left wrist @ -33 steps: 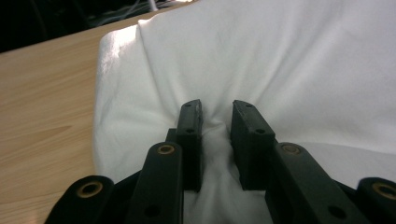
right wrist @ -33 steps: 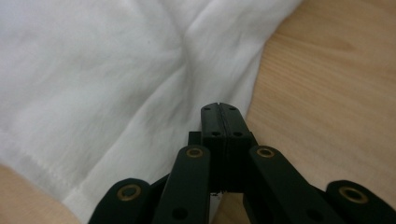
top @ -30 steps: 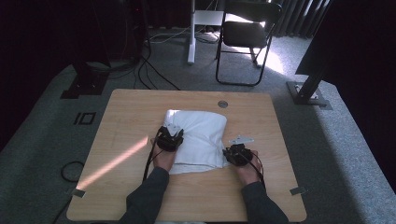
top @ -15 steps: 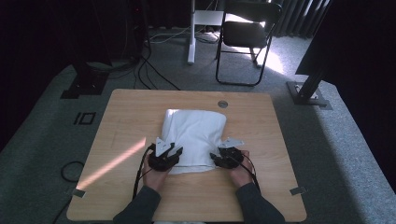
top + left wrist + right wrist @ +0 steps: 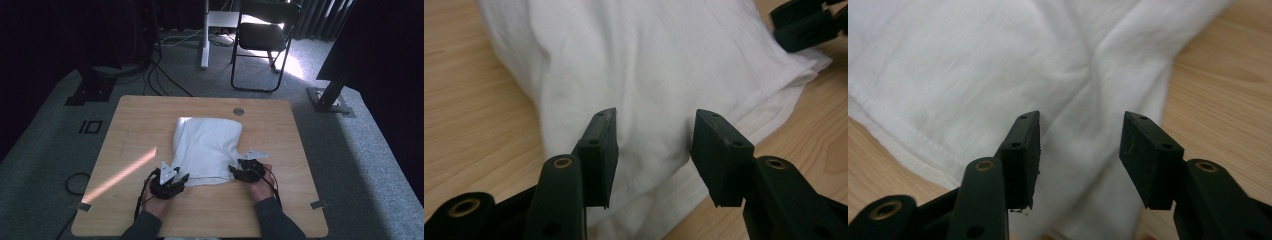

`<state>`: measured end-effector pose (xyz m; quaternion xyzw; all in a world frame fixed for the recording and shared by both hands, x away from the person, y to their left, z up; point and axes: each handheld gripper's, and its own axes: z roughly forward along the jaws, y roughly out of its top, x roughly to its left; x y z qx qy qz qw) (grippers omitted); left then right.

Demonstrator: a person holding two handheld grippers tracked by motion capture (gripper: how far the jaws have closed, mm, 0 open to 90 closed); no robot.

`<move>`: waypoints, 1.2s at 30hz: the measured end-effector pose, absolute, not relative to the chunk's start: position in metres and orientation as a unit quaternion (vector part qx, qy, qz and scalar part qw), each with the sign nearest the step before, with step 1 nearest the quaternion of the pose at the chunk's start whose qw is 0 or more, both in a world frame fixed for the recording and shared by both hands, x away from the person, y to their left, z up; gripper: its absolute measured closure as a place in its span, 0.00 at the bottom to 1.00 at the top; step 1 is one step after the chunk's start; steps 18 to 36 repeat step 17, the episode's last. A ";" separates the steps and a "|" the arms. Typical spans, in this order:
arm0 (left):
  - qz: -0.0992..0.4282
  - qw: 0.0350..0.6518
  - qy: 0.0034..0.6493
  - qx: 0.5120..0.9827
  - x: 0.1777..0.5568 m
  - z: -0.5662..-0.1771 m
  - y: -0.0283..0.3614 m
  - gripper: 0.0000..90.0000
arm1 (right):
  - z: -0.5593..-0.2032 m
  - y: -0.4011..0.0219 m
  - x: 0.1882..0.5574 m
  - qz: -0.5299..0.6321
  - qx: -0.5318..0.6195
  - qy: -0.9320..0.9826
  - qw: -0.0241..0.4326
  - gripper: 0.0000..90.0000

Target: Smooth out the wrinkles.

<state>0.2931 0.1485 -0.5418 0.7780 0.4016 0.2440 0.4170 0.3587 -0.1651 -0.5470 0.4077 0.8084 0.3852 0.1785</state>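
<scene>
White cloth [image 5: 206, 145] lies btwn both open tools' jaws

A: What carries everything here?
B: A light wooden surface [image 5: 135, 130], square with rounded corners, standing on grey carpet. A small round grommet [image 5: 238, 111] sits near its far edge, and a bright streak of sunlight crosses its left part.
A: And what lies directly on it?
B: A folded white cloth [image 5: 206, 147], flat near the middle, its near hem running between both near corners
</scene>
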 end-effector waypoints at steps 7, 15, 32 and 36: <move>0.256 0.407 0.398 0.782 0.279 -0.539 0.159 0.59 | -0.537 -0.188 0.345 0.416 0.425 0.781 0.192 0.53; 0.261 0.407 0.405 0.776 0.277 -0.538 0.168 0.59 | -0.531 -0.204 0.337 0.425 0.436 0.767 0.202 0.52; 0.264 0.410 0.407 0.773 0.278 -0.536 0.170 0.59 | -0.527 -0.209 0.337 0.429 0.440 0.762 0.205 0.52; 0.264 0.410 0.407 0.773 0.278 -0.536 0.170 0.59 | -0.527 -0.209 0.337 0.429 0.440 0.762 0.205 0.52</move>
